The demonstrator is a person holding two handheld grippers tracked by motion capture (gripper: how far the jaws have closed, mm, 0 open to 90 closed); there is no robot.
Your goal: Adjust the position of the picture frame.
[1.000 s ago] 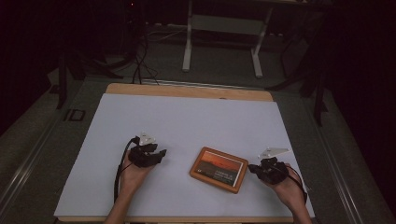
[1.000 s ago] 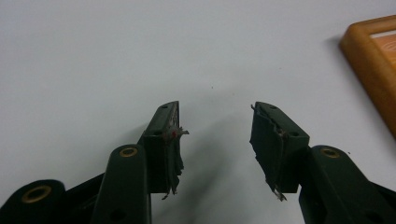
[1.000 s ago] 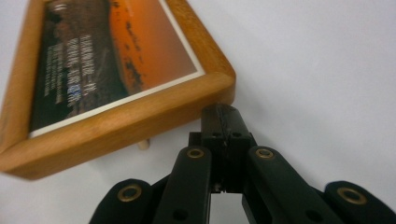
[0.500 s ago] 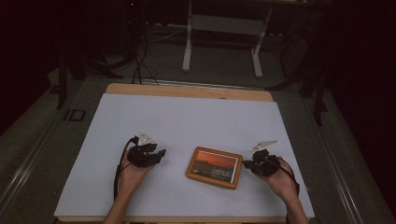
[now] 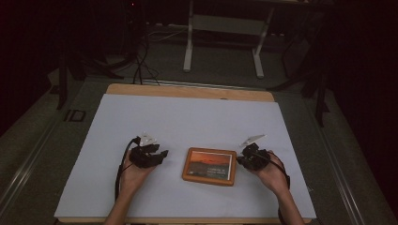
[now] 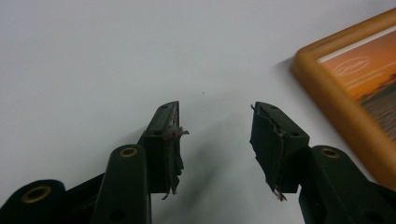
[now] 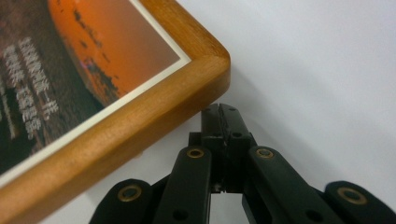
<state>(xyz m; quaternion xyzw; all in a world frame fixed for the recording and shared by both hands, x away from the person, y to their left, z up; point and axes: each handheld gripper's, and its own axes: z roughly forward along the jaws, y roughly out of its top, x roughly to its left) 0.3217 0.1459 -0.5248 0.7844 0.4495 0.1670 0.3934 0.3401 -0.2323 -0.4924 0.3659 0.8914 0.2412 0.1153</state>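
left gripper [image 6: 215, 140] fingers spread; right gripper [image 7: 219, 116] fingers pressed together against framed picture [image 5: 210, 166]; writing unreadable.

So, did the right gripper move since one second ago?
Yes. The right gripper moved left, toward the picture frame; its shut tips are now at the frame's right edge, farther from the white sheet's right edge.

Dim room, dark at the edges. Wooden table [image 5: 187, 90] under a white sheet [image 5: 187, 122], lit from above. Grey carpeted floor [image 5: 225, 75] beyond it. White-legged metal frame [image 5: 223, 28] at the far side. Black cables [image 5: 141, 61] trailing across the floor at far left.
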